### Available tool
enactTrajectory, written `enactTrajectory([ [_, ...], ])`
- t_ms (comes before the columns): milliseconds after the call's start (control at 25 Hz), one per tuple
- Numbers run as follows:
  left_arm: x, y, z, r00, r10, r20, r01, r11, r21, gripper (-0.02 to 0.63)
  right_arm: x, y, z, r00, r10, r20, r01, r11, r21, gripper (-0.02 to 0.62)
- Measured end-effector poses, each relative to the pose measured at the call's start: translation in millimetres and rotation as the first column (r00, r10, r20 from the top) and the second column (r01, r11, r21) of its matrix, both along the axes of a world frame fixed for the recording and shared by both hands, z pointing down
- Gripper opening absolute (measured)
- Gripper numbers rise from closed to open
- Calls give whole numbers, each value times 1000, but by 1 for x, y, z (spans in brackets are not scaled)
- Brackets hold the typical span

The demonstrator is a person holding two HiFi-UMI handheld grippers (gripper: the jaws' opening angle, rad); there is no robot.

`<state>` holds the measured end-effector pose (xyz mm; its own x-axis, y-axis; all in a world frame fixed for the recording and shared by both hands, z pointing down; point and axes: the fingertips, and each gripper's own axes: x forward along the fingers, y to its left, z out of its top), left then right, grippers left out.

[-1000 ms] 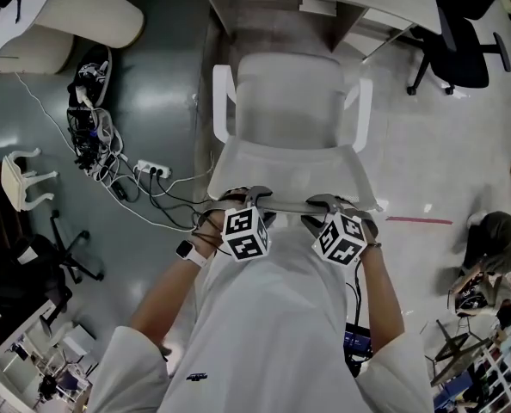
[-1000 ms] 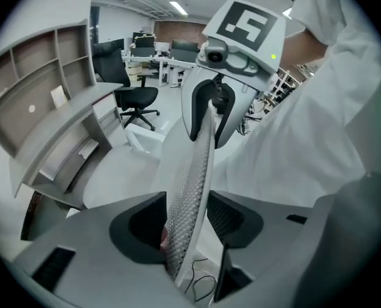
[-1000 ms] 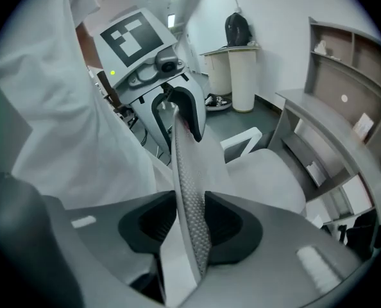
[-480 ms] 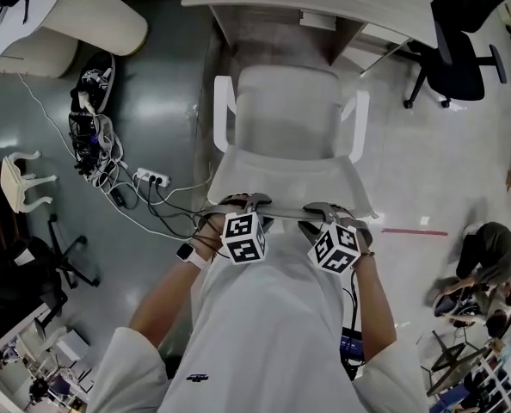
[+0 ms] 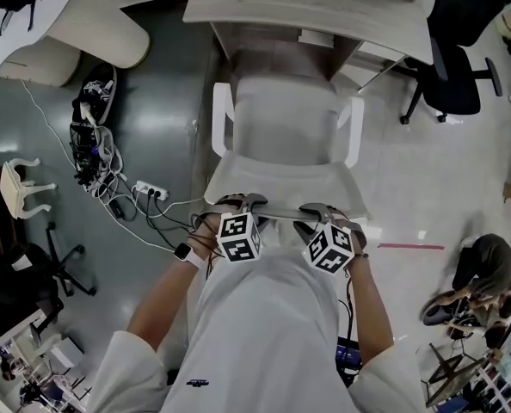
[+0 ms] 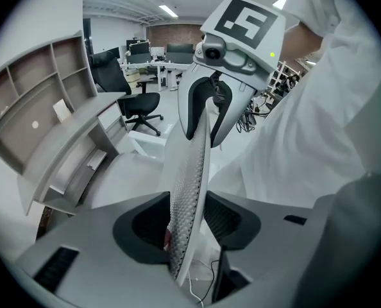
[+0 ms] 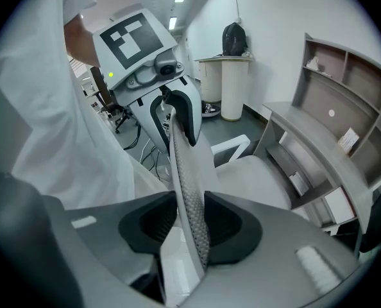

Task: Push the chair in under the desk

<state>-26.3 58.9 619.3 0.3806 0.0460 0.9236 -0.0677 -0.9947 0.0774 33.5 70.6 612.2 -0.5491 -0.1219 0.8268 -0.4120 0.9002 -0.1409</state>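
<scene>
A white chair (image 5: 286, 119) with armrests faces the grey desk (image 5: 307, 3), its seat front at the desk's edge. Its mesh backrest (image 5: 281, 179) leans toward me. My left gripper (image 5: 243, 203) clamps the left part of the backrest's top edge, and its jaws have just been opening slightly with the mesh (image 6: 187, 185) still pressed between the pads. My right gripper (image 5: 320, 211) is shut on the right part of the same edge, and its jaws have just been closing on the mesh (image 7: 189, 197). Each gripper view shows the other gripper gripping farther along.
A black office chair (image 5: 458, 67) stands right of the desk. A power strip with tangled cables (image 5: 148, 172) lies on the floor at the left, near a small white chair (image 5: 19, 188). A person (image 5: 479, 269) crouches at the right. Desk shelves (image 7: 344, 108) rise ahead.
Chair and both grippers have moved forward toward the desk. The seat's front now reaches under the desk's edge. Both grips stay on the backrest's top.
</scene>
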Motion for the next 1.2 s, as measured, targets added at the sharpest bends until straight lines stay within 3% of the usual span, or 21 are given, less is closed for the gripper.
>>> enactTrajectory([
  [800, -1, -83, 3, 999, -40, 21, 39, 999, 25, 184, 0, -79, 1, 1000, -10, 3, 10, 997, 72, 137],
  [1200, 8, -134, 3, 997, -79, 7, 79, 993, 85, 195, 10, -132, 1, 1000, 2, 0, -2, 994, 107, 150],
])
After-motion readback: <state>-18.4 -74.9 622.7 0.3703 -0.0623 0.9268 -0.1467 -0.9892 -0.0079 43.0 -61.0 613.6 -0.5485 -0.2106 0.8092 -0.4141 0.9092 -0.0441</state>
